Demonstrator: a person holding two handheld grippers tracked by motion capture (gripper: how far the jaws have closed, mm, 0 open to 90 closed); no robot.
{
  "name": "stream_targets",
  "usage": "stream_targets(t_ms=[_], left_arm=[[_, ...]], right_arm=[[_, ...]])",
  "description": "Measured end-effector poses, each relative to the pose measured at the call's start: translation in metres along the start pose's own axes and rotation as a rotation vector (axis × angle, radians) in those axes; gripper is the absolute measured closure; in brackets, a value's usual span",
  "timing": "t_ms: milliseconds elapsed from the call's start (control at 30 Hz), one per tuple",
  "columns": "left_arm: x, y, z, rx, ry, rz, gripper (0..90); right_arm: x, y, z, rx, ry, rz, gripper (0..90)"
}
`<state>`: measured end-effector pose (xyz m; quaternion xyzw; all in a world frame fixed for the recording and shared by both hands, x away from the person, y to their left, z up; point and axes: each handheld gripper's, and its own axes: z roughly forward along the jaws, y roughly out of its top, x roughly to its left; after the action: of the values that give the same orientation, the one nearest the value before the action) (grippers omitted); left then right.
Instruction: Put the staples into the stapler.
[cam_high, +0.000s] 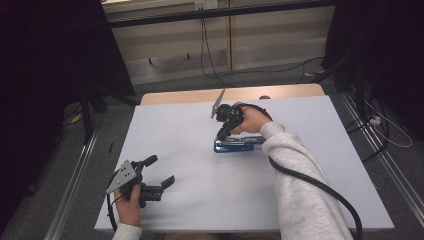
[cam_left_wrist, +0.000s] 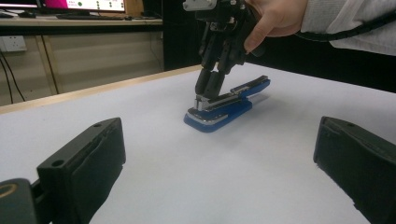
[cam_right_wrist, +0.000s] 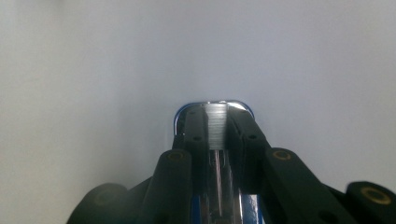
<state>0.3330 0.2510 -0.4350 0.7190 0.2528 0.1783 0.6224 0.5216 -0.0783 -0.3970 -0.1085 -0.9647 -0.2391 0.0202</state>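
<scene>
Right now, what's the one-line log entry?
right gripper: shut on blue stapler front | left gripper: open, idle, apart | surface: white table

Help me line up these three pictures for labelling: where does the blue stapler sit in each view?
High view: the blue stapler lies right of centre on the white table, under the right gripper.
Left gripper view: above centre, with the right gripper's tips on its front end.
Right gripper view: bottom centre, its staple channel between the jaws.
Shared landmark: the right gripper closed on the stapler's metal top.
</scene>
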Motion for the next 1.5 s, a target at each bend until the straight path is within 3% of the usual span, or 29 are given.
stream_targets(t_ms=[333,400,667,1000,1500], left_arm=[[0.0,0.0,0.0,0.002,-0.001,-0.001,2.2],[0.0,0.0,0.0,0.001,0.0,-0.001,2.2],[0.0,0.0,0.0,0.002,0.002,0.0,2.2],[0.001,-0.001,0.002,0.003,0.0,-0.004,2.2],[0.0,-0.001,0.009,0.029,-0.015,-0.004,2.1]], right_arm=[[0.001,0.002,0.001,0.01,-0.004,0.005,77.6],[0.0,0.001,0.001,-0.001,-0.009,0.01,72.8],[0.001,-0.003,-0.002,-0.021,-0.005,0.021,69.3],[0.004,-0.018,-0.016,-0.105,-0.034,0.078,52.3],[0.008,-0.045,-0.027,-0.158,-0.087,0.136,24.7]])
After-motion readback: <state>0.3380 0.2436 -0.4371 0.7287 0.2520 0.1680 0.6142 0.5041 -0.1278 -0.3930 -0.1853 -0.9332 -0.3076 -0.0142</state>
